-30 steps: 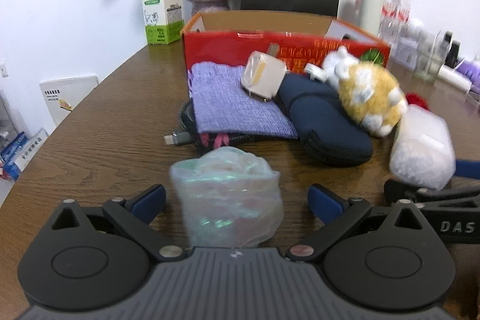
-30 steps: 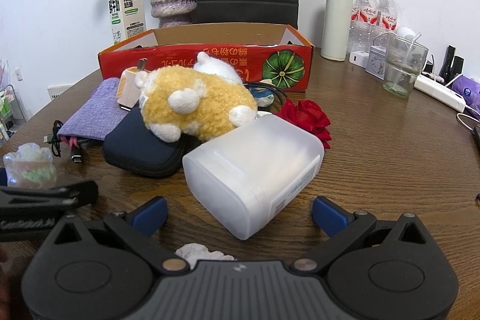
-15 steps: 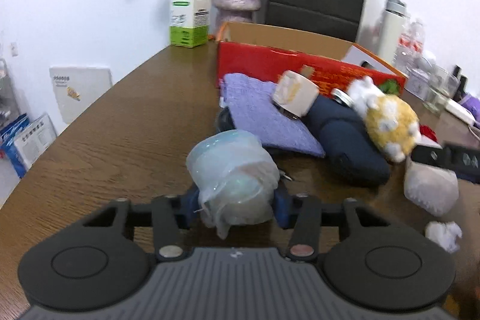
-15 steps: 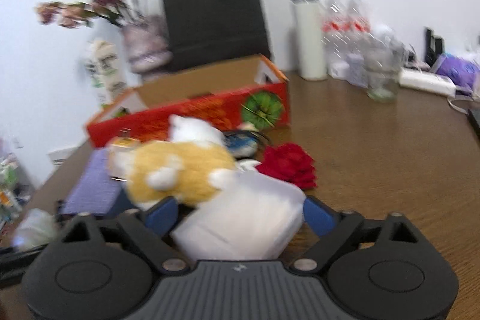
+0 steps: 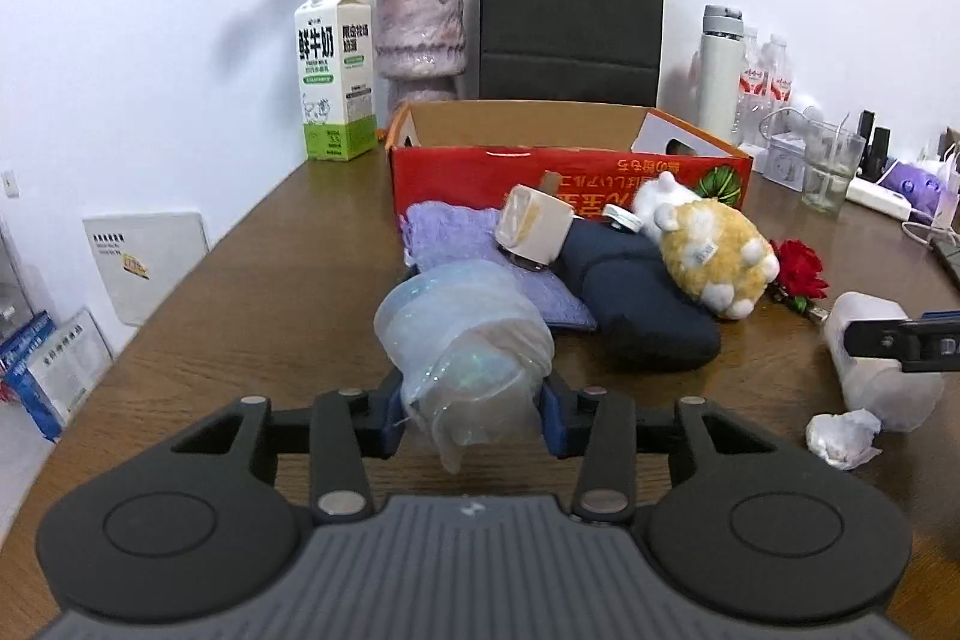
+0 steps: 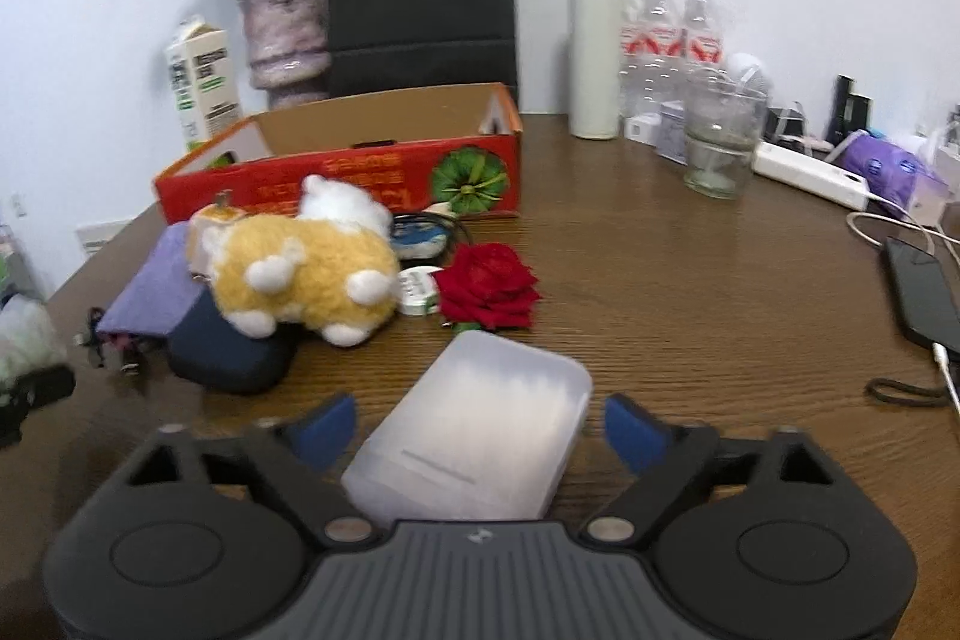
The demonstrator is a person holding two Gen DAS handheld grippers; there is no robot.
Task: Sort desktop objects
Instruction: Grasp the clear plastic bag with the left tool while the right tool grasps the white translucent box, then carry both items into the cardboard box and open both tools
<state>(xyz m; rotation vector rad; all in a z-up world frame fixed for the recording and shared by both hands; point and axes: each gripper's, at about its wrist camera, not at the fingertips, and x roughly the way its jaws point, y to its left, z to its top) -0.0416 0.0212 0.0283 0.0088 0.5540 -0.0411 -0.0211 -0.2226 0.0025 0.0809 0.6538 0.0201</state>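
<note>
My left gripper (image 5: 468,415) is shut on a crumpled clear plastic wrap bundle (image 5: 465,340) and holds it above the table. My right gripper (image 6: 477,427) stands around a frosted white plastic box (image 6: 480,436); the blue pads (image 6: 630,430) sit a little apart from its sides, and the box looks lifted and tilted. The red cardboard box (image 5: 564,172) stands open behind a pile: purple cloth pouch (image 5: 456,235), white charger (image 5: 534,226), navy case (image 5: 636,298), yellow plush toy (image 5: 711,250), red rose (image 6: 489,286).
A milk carton (image 5: 333,82), flower vase (image 5: 420,34) and black paper bag (image 5: 570,16) stand at the back. A thermos (image 6: 594,52), water bottles, a glass (image 6: 720,142), a power strip and a phone (image 6: 921,292) are on the right. A crumpled tissue (image 5: 840,436) lies near the front.
My left gripper closed on the plastic wrap bundle and lifted it. My right gripper moved in around the frosted box, which now sits higher and tilted between the fingers.
</note>
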